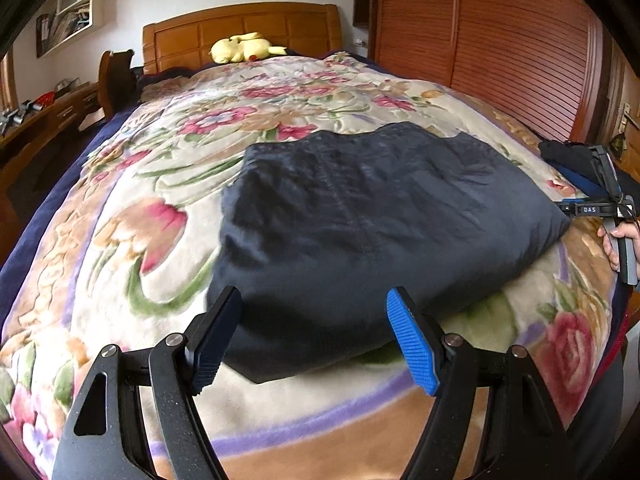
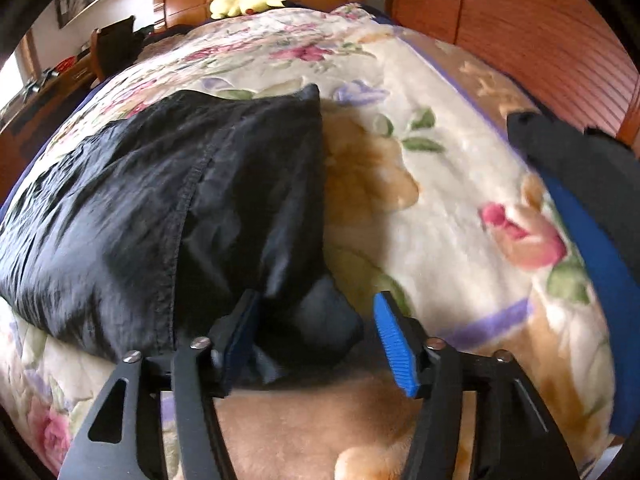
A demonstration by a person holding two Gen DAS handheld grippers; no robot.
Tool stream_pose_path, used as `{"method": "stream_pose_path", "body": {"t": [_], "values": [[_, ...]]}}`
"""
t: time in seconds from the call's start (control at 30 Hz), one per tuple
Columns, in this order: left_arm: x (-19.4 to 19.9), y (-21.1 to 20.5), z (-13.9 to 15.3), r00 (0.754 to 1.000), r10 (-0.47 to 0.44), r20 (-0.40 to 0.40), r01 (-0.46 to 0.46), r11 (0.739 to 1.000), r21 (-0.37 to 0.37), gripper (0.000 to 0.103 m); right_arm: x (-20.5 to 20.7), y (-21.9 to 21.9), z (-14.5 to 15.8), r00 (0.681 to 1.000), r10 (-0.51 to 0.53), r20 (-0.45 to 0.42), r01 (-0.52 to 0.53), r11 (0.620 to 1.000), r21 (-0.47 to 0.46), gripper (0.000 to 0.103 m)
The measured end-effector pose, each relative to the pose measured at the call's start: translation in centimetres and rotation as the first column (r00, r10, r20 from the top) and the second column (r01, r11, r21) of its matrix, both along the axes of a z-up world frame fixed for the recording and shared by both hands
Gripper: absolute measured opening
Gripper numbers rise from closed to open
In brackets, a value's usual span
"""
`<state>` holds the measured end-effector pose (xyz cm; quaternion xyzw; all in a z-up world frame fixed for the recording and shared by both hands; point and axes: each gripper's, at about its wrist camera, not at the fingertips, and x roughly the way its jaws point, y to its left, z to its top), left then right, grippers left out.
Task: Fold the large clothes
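between the wide open fingers of the left gripper (image 1: 314, 342) sits the near edge of the folded dark garment (image 1: 380, 216), not pinched. right gripper (image 2: 316, 340) gapes too, garment corner between its pads, floral blanket (image 2: 440, 184) beyond.

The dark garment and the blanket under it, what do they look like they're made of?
Garment: thin woven fabric, maybe nylon or a cotton blend, navy to black, with a faint sheen, fine crinkles and a stitched seam.
Blanket: thick plush fleece, probably synthetic, matte, with a fuzzy nap softening the floral print.
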<state>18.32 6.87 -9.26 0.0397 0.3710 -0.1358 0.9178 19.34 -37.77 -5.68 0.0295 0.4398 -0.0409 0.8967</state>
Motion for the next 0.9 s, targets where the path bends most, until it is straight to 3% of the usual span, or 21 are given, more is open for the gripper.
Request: {"method": "stream_pose_path", "body": {"t": [0.13, 0.43, 0.7, 0.8, 0.9], "values": [[0.3, 1.4, -0.9, 0.999, 0.033, -0.028, -0.033, 0.999, -0.002, 0.076, 0.0, -0.8, -0.4, 0.999, -0.03, 0.011, 0.03, 0.997, 0.068, 0.067], [-0.2, 3.9, -0.8, 0.997, 0.076, -0.021, -0.077, 0.996, -0.046, 0.076, -2.2, 0.0, 1.8, 0.995, -0.015, 0.103, 0.005, 0.996, 0.092, 0.067], [-0.3, 5.5, 0.3, 0.997, 0.081, 0.017, -0.078, 0.987, -0.14, 0.076, -1.6, 2.1, -0.5, 0.999, -0.006, 0.054, 0.004, 0.999, 0.033, 0.071], [-0.1, 5.6, 0.3, 0.997, 0.077, 0.022, -0.073, 0.985, -0.154, 0.067, -1.5, 2.5, -2.0, 0.999, -0.006, 0.05, 0.005, 1.0, 0.017, 0.075], [0.2, 5.9, 0.0, 0.997, 0.08, 0.015, -0.077, 0.985, -0.157, 0.057, -1.6, 2.1, -2.5, 0.998, -0.017, 0.069, 0.013, 0.998, 0.058, 0.076]]}}
